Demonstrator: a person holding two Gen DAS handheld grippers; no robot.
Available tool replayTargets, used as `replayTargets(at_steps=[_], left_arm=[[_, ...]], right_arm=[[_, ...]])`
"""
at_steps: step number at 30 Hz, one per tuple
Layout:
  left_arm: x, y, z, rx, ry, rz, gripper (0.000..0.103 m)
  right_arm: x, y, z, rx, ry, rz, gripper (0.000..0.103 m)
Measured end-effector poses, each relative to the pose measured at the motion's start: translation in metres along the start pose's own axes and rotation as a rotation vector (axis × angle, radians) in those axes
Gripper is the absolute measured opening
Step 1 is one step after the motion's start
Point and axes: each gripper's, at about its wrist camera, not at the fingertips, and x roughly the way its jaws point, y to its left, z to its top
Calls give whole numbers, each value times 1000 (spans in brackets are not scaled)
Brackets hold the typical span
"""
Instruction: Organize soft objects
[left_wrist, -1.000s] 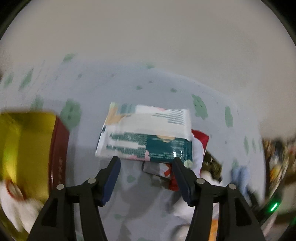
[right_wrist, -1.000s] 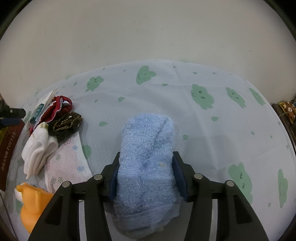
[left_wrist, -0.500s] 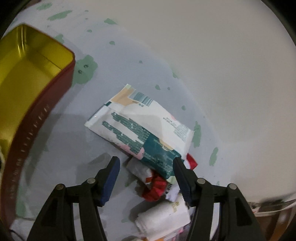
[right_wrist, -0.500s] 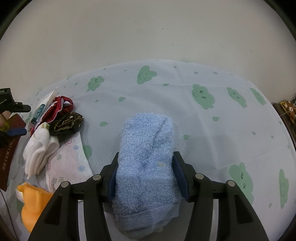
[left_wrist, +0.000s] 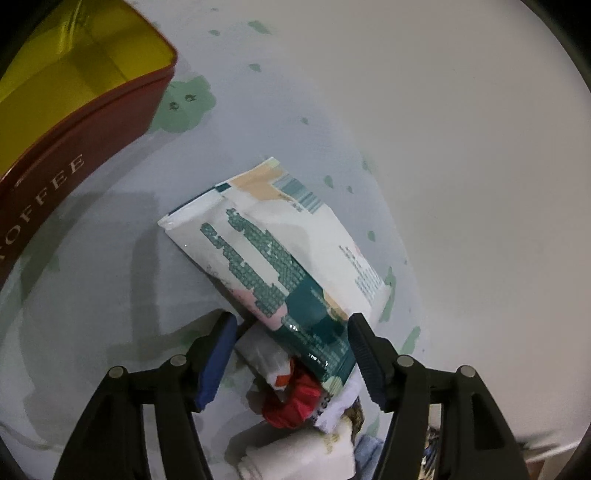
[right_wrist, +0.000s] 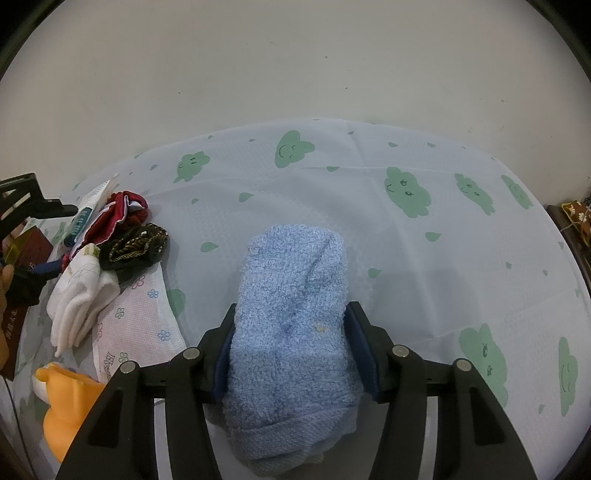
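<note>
Towel (right_wrist: 291, 332), blue and rolled, lies on the tablecloth (right_wrist: 424, 258) between the jaws of our right gripper (right_wrist: 290, 349). In the right wrist view its pads sit against both sides of the roll, clamped on it, though the jaws have just been easing wider. To the left of the towel, apart from it, we see a heap of soft things: a red cloth (right_wrist: 118, 214), a dark bundle with gold trim (right_wrist: 135, 247), white socks (right_wrist: 79, 295), a flower-print pack (right_wrist: 136, 328) and an orange plush toy (right_wrist: 66, 402) at the lower left edge. Our left gripper (right_wrist: 37, 240) shows at the far left, beside the heap.

In the left wrist view, our left gripper (left_wrist: 290, 356) hangs over the same heap with its jaws apart; they have just been opening further, and nothing is pressed between the pads. A white and teal tissue pack (left_wrist: 273, 254) lies slanted on the cloth, its near end reaching in between the fingertips. Under that end we see a red cloth (left_wrist: 295, 402), a small white wrapper (left_wrist: 262, 350) and a rolled white sock (left_wrist: 299, 456). A red tin (left_wrist: 85, 133) with a gold inside, open, stands at the upper left, well apart from the pack. We cannot tell whether the fingers touch the pack.
</note>
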Motion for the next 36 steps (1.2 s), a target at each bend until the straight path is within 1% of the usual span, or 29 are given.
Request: replayTargets(at_steps=[1, 3, 5, 7, 9, 11, 14, 17, 18, 19, 20, 21, 23, 24, 26, 28, 29, 30, 32, 33, 35, 36], left_arm=[[0, 0, 2, -21, -5, 5, 67], [3, -2, 9, -81, -23, 39, 72], [6, -3, 15, -127, -6, 40, 80], [9, -6, 22, -174, 20, 76, 80], [9, -9, 27, -216, 13, 106, 81], [9, -8, 33, -280, -8, 141, 81], [12, -8, 40, -395, -10, 189, 82], [22, -17, 50, -429, -12, 248, 85], [25, -21, 53, -428, -9, 271, 88], [29, -26, 56, -420, -4, 295, 88], [34, -32, 59, -407, 2, 319, 92], [40, -37, 62, -382, 16, 333, 100], [48, -45, 64, -330, 26, 356, 103], [51, -50, 64, -284, 38, 379, 103], [54, -57, 62, -230, 43, 402, 102], [57, -63, 62, -182, 57, 410, 102], [57, -64, 61, -160, 64, 416, 101], [56, -66, 61, -131, 77, 423, 98], [55, -68, 59, -92, 92, 425, 94], [57, -69, 63, -66, 108, 422, 91], [63, -73, 61, -27, 132, 408, 88], [59, -73, 61, -5, 140, 394, 86]], right_arm=[[0, 0, 0, 0, 0, 1, 55], [0, 1, 0, -2, 1, 5, 56], [0, 2, 0, -4, 2, 8, 57], [0, 2, 0, -4, 2, 11, 58], [0, 1, 0, -3, 2, 13, 58], [0, 1, 0, -2, 2, 17, 59], [0, 1, -1, -2, 3, 30, 63], [1, 3, 0, -10, 6, 33, 65], [1, 3, 0, -12, 6, 32, 65], [1, 4, 0, -12, 6, 33, 66], [2, 4, 0, -11, 6, 34, 66], [1, 4, 0, -11, 6, 35, 66], [1, 4, 0, -12, 7, 33, 66], [2, 4, 0, -12, 7, 33, 66], [1, 4, 0, -12, 7, 33, 66], [1, 4, 0, -12, 7, 33, 66], [1, 4, 0, -12, 7, 33, 66], [1, 4, 0, -11, 7, 34, 66], [1, 4, 0, -12, 7, 33, 66], [1, 3, 0, -12, 7, 33, 66], [0, 4, -1, -11, 7, 33, 66], [0, 4, -1, -12, 7, 33, 66]])
